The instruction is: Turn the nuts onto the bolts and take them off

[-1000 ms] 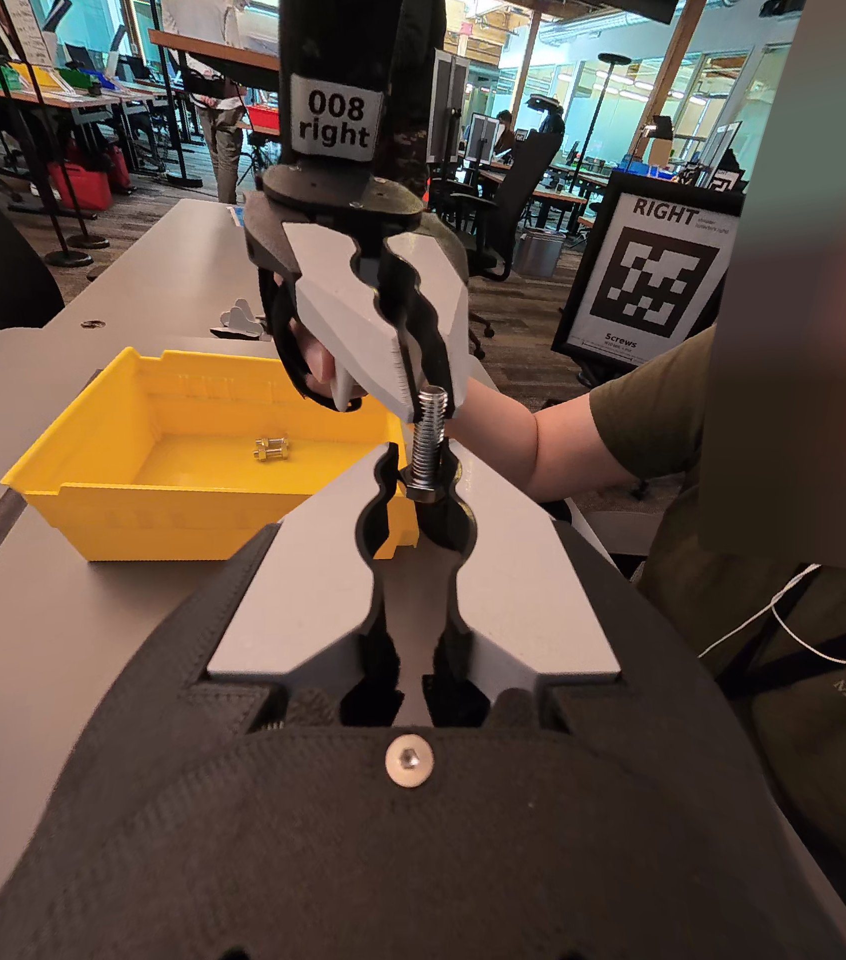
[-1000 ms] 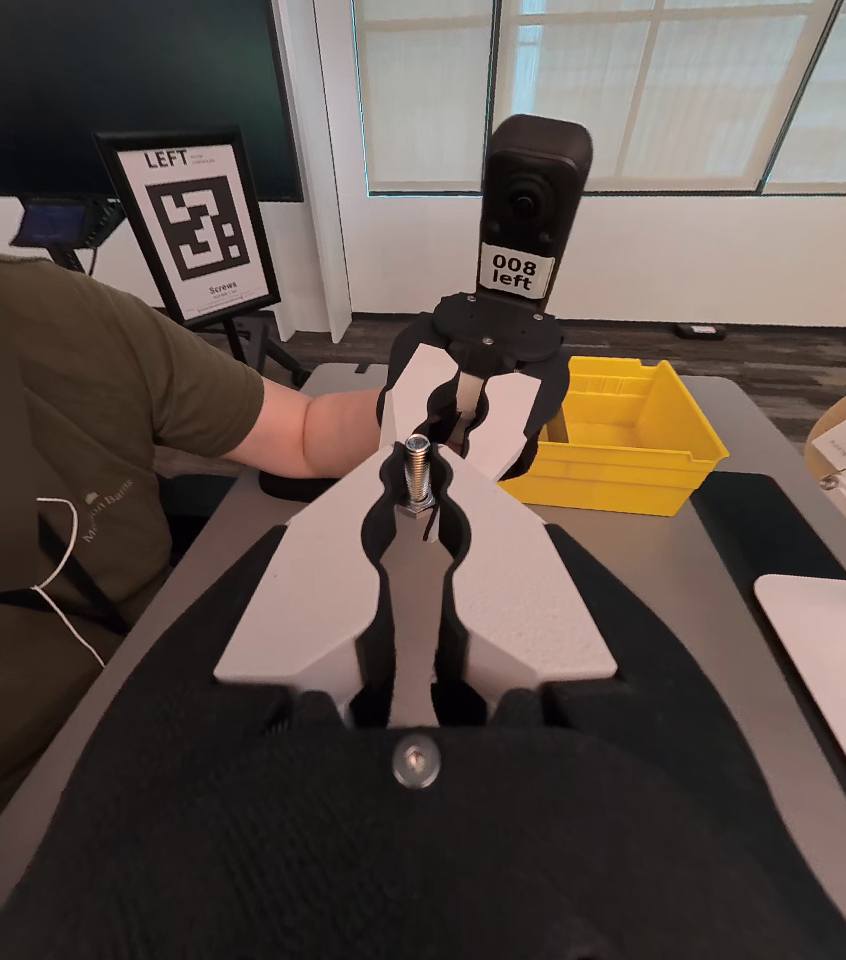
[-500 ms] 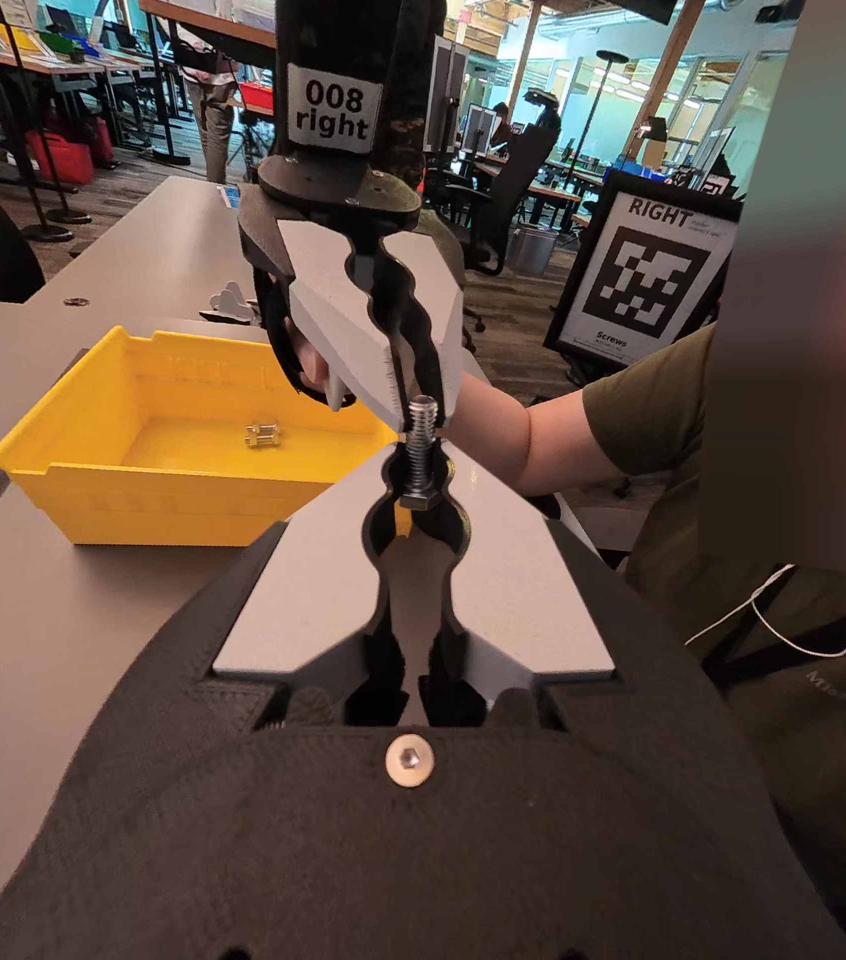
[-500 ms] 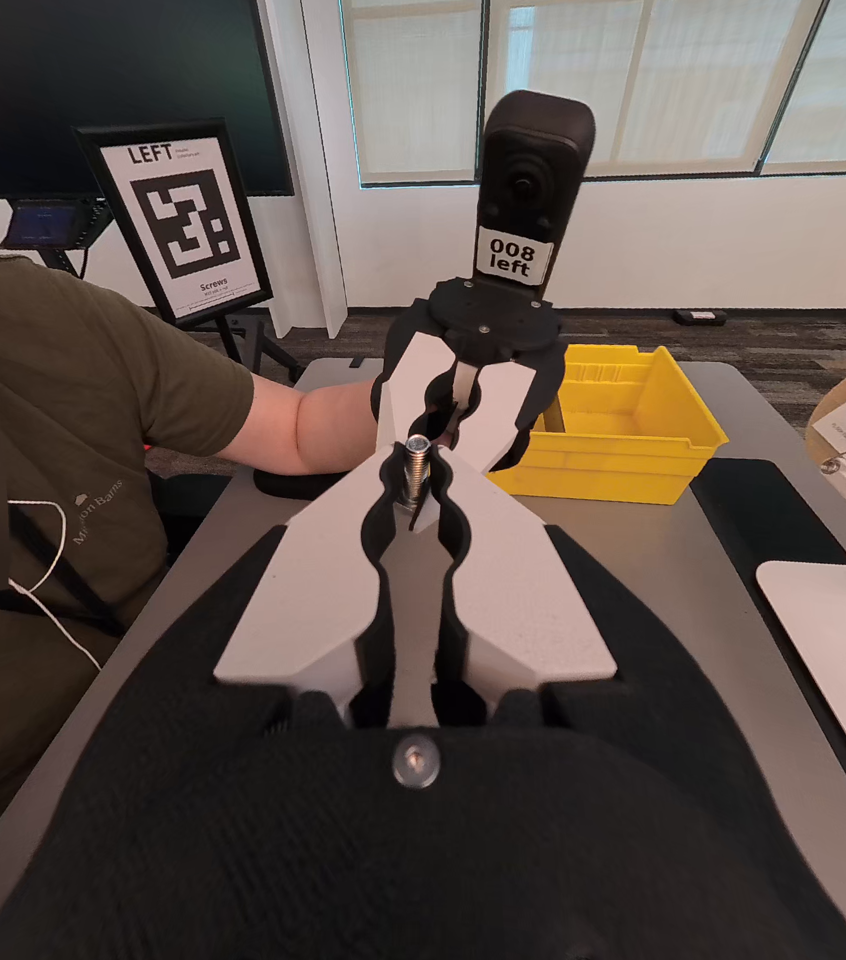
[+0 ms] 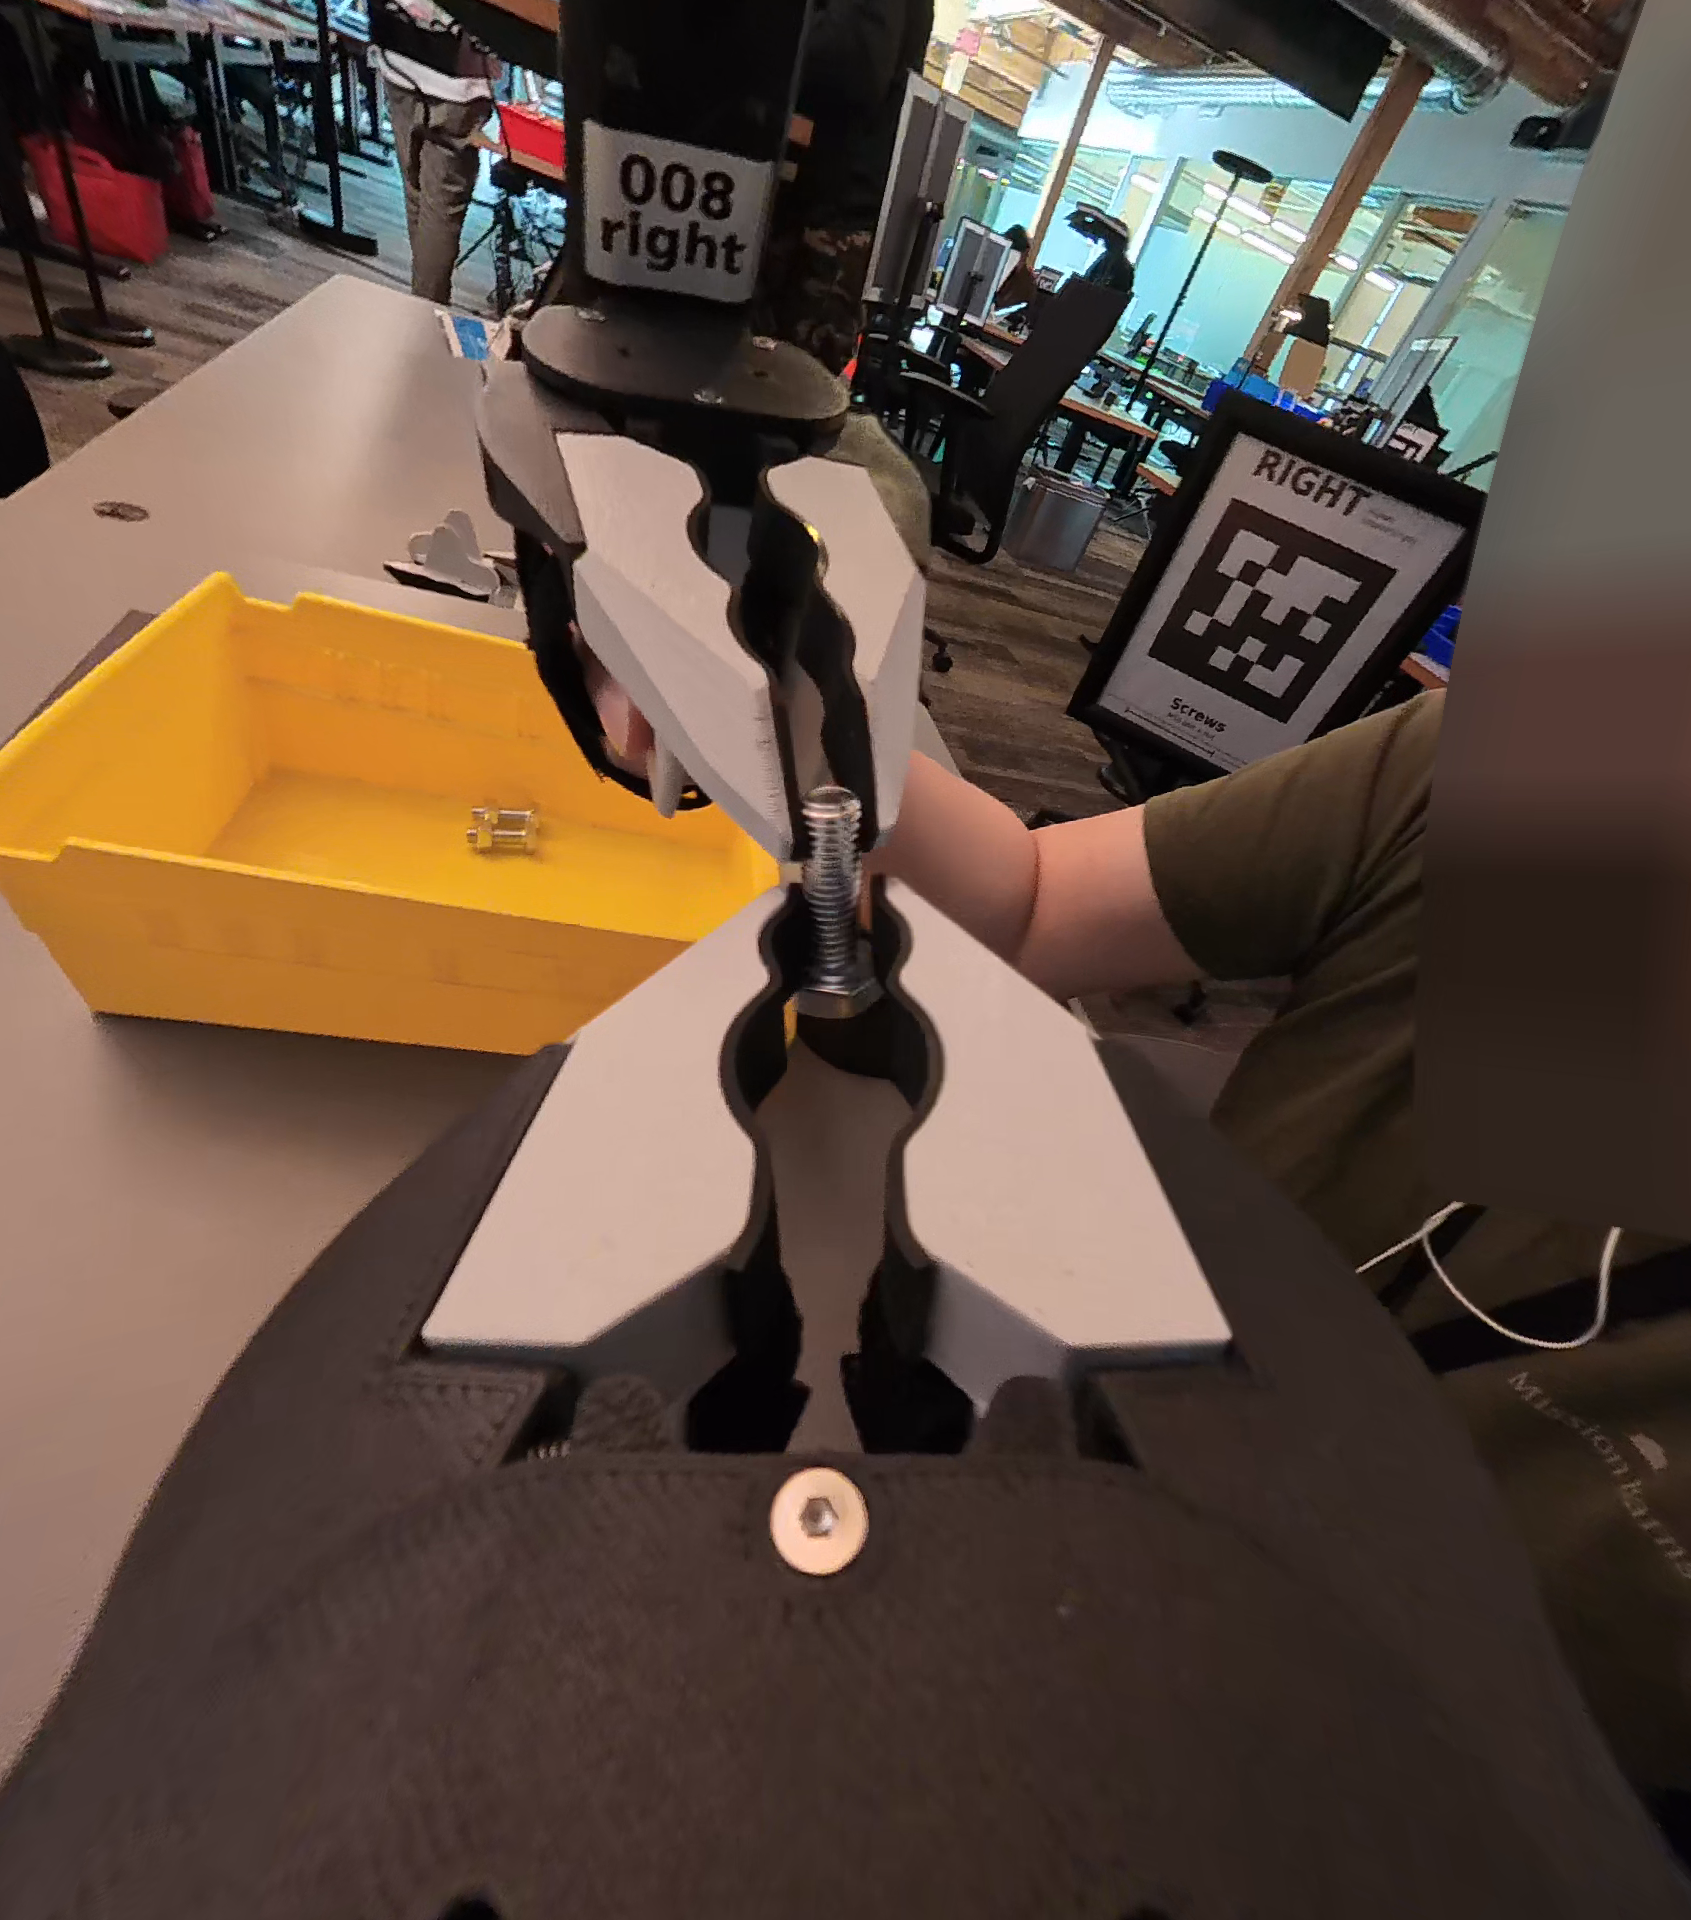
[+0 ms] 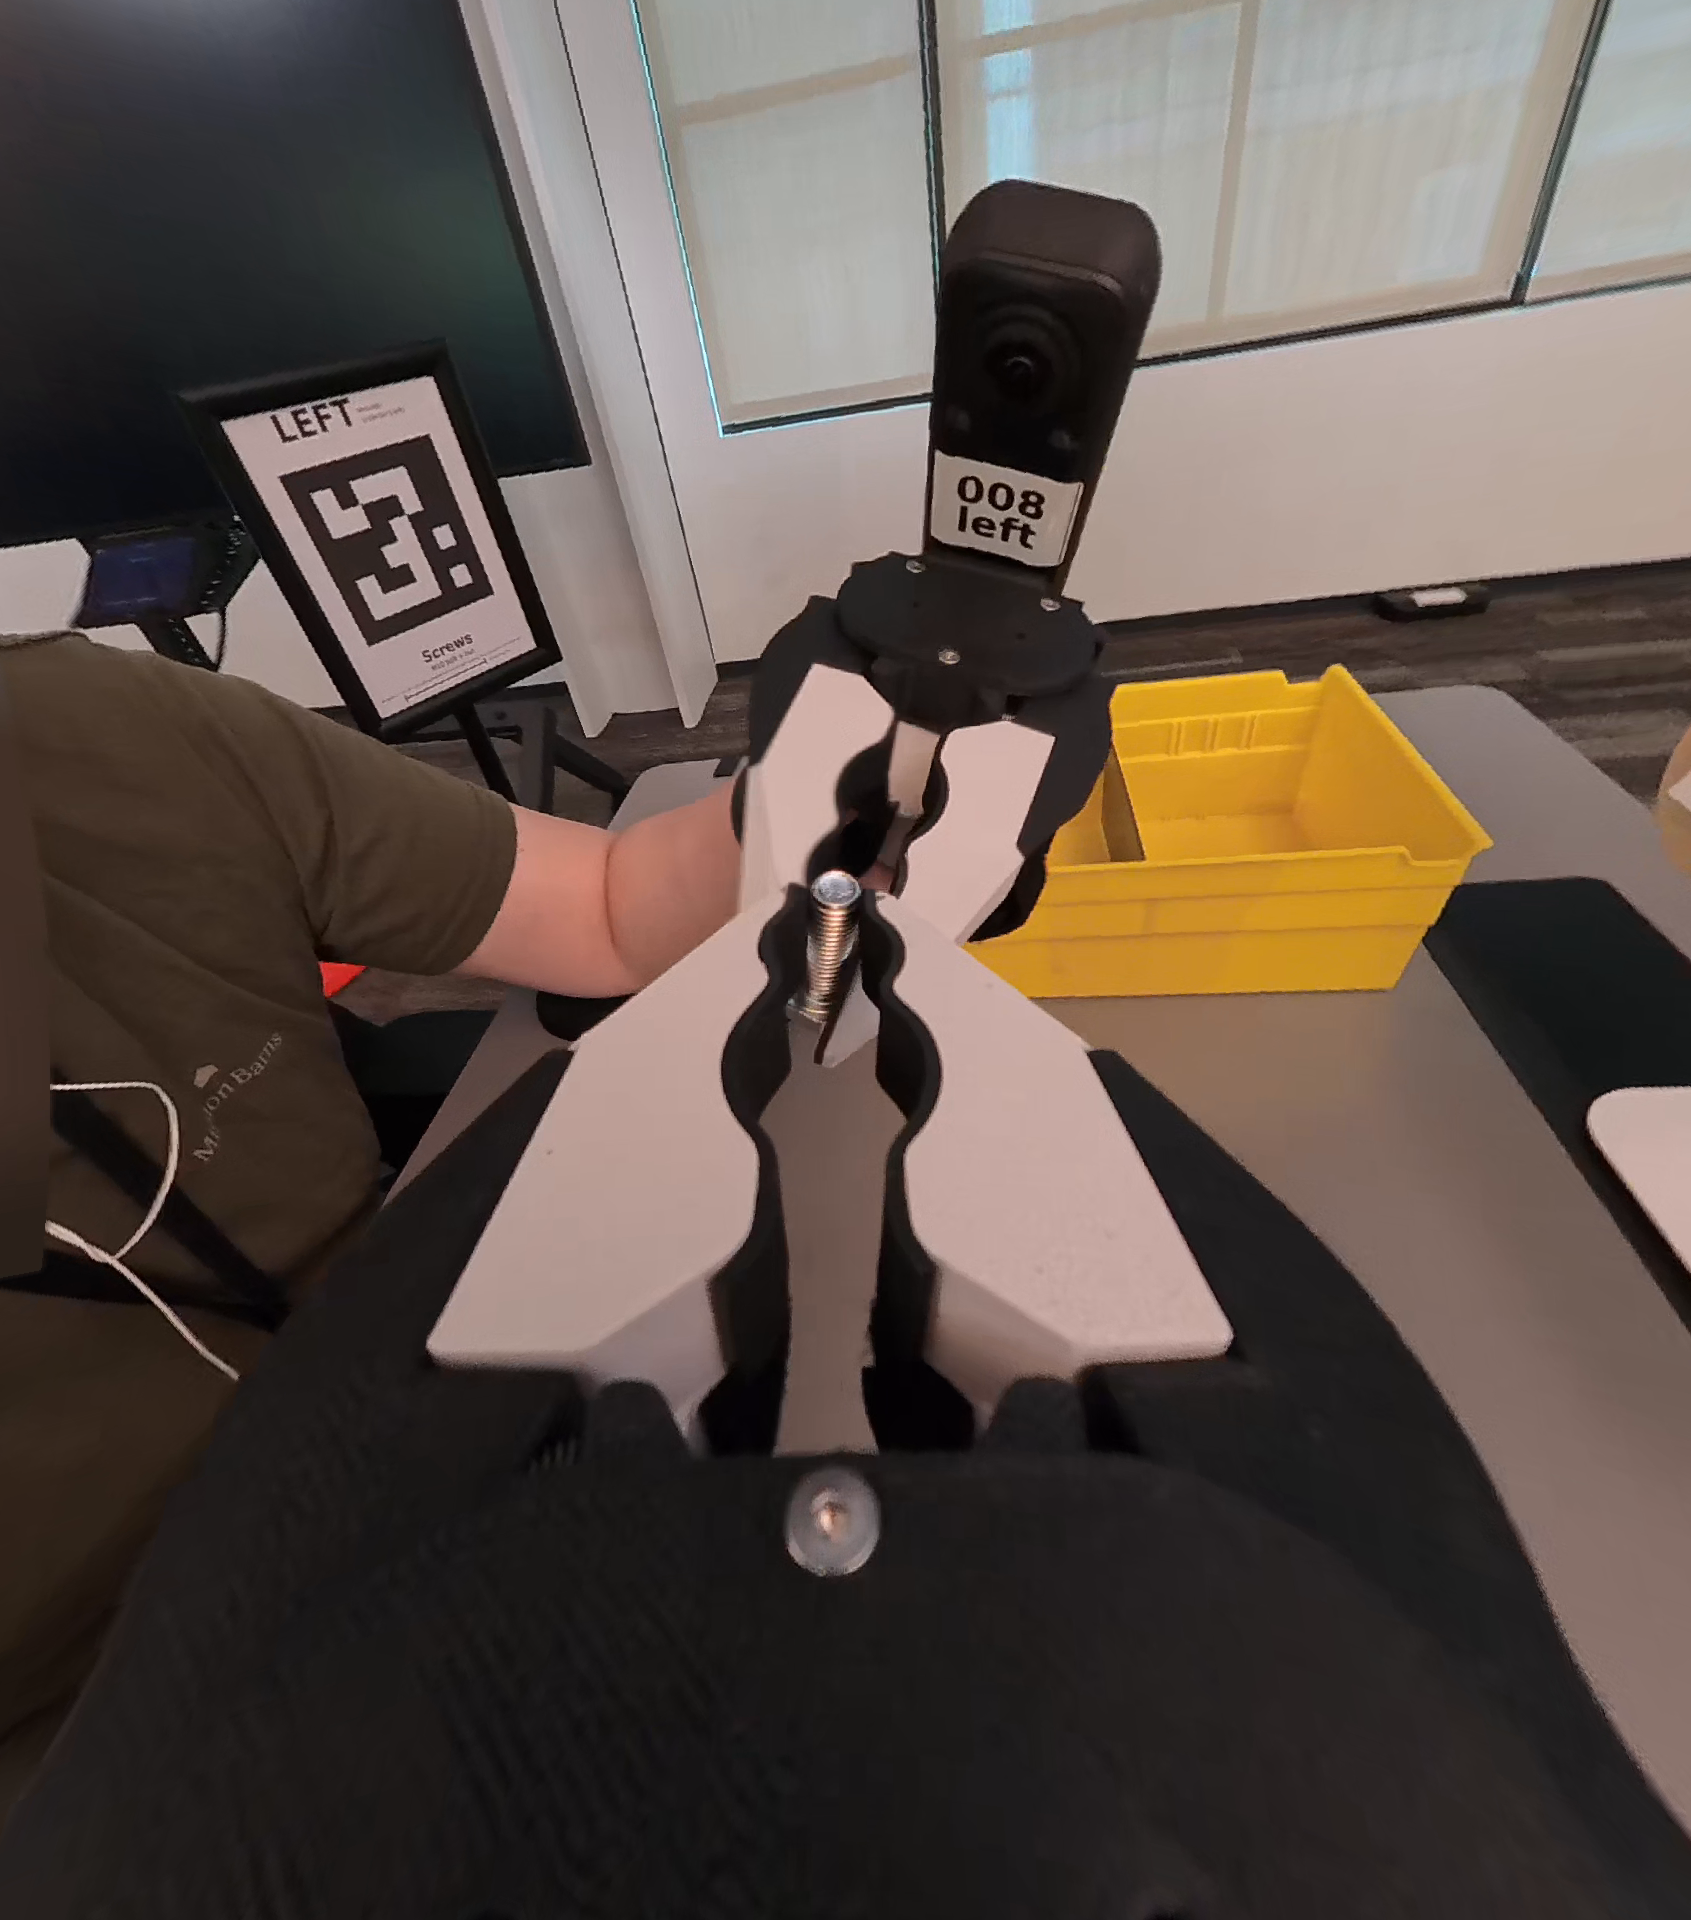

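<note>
Mid-frame in both views, the left claw [image 5: 833,914] is clenched on the bolt [image 5: 833,904] near its hexagonal head. The right claw [image 6: 830,914] is closed around the threaded end. Only the left wrist view shows a small bolt pair [image 5: 503,828] lying in the yellow bin [image 5: 301,935] on the worktop [image 5: 93,1195].

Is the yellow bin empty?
No, the left wrist view shows a small metal bolt lying on the floor of the bin.
</note>
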